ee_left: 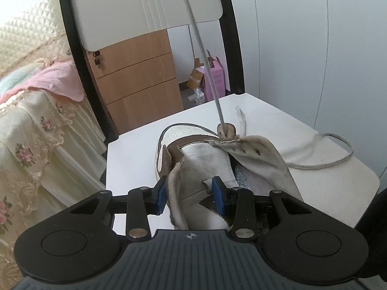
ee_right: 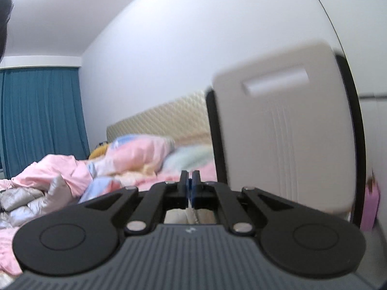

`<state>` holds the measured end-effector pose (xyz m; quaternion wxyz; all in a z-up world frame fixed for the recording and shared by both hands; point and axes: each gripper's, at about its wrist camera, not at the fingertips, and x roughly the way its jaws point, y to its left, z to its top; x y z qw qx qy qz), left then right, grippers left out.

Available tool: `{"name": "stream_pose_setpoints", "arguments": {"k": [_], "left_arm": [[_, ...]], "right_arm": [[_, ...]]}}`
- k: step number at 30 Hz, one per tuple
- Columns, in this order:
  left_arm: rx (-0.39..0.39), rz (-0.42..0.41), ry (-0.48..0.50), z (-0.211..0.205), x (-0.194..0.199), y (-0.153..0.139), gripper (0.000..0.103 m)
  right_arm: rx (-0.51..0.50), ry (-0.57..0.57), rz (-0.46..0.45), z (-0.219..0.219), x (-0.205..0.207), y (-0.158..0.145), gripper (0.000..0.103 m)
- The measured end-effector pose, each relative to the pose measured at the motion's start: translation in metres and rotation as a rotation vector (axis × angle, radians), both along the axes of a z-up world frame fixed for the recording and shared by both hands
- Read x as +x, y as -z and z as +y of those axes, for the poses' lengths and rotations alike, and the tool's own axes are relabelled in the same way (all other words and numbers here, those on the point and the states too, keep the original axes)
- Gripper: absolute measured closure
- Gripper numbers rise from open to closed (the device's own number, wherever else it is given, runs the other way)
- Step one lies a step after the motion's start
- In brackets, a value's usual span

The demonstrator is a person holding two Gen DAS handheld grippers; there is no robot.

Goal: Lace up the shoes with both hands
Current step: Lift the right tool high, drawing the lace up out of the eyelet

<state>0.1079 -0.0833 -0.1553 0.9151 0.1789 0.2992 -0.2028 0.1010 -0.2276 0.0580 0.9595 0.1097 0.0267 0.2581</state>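
**Shoe held by its side flap while the lace is drawn up**

The shoe [ee_left: 193, 159] lies on the white tabletop [ee_left: 135, 149], near the left claw [ee_left: 189, 195], with its toe pointing to the far side. It is white with brown trim, and its upper is opened wide. The left claw pinches the left side flap of the shoe between its two blue pads [ee_left: 160, 194]; the leather fills the gap between them. The right flap, with small eyelets in it, is folded out to the right.

The lace [ee_left: 205, 65] comes out of a brown eyelet tab [ee_left: 226, 129] at the far part of the shoe and runs straight and tight up to the top edge of the left view. A second part of the lace lies slack on the tabletop to the right of the shoe, in a wide loop, and its short end rests just beside the tab.

In the right view, the right claw [ee_right: 190, 186] has its pads pressed almost together, and a thin pale strand hangs below them. It looks like the lace, but the view is blurred, so I cannot be sure.

Behind the tabletop stands a chair [ee_left: 150, 12] with a white back and a black frame. Farther away there is a wooden drawer unit [ee_left: 140, 77], and on the floor a pink box [ee_left: 215, 77]. At the left is a bed [ee_left: 31, 111] with a floral cover and pink bedding. In the right view a blue curtain [ee_right: 41, 116] hangs at the far left.
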Motion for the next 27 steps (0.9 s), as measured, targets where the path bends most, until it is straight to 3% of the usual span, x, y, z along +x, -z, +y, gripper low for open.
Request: {"name": "stream_pose_setpoints", "arguments": {"k": [14, 27], "left_arm": [[0.0, -0.015, 0.0, 0.001, 0.001, 0.0, 0.061], [0.003, -0.017, 0.025, 0.001, 0.001, 0.001, 0.061]], "right_arm": [[0.04, 0.025, -0.273, 0.009, -0.018, -0.183, 0.1], [0.045, 0.034, -0.455, 0.013, -0.026, -0.294, 0.1]]}}
